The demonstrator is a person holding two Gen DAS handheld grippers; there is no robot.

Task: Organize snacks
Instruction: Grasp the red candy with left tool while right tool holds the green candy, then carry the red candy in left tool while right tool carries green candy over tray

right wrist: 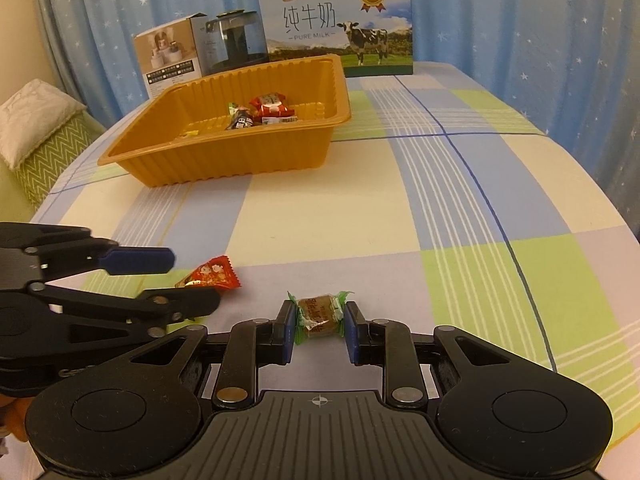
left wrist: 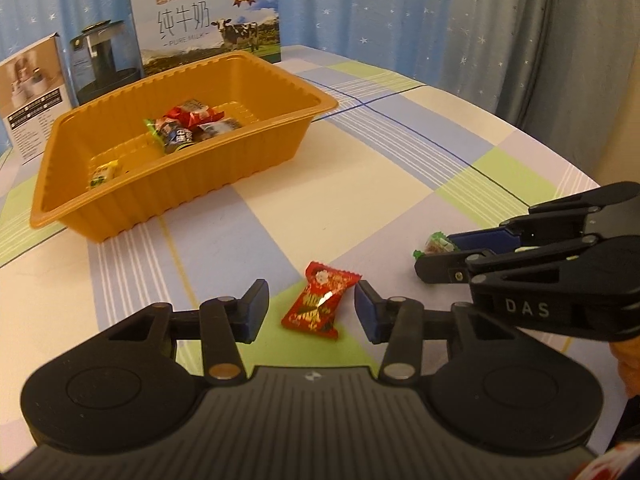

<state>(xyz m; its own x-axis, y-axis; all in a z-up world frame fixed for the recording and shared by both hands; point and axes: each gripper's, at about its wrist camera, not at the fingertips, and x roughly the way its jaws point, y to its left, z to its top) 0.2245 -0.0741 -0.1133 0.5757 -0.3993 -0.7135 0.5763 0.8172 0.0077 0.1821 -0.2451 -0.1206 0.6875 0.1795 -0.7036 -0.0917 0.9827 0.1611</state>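
A red wrapped candy [left wrist: 316,304] lies on the checked tablecloth between the fingers of my left gripper [left wrist: 310,292]. The jaws stand open; a gap shows beside the left pad. From the right wrist view the left gripper [right wrist: 194,280] reaches in from the left around the red candy [right wrist: 218,274]. My right gripper [right wrist: 320,312] is shut on a brown candy [right wrist: 318,316] with green wrapper ends, low at the cloth. The right gripper [left wrist: 434,254] and its brown candy [left wrist: 438,242] also show at the right. The orange tray [left wrist: 180,168] [right wrist: 224,160] stands farther back with several wrapped candies inside.
Behind the tray stand a milk carton box [right wrist: 336,28], a dark kettle [right wrist: 236,40] and a small white box [right wrist: 168,56]. Blue starred curtains hang behind. A cushioned seat [right wrist: 32,128] sits past the table's left edge. The table edge curves close on the right.
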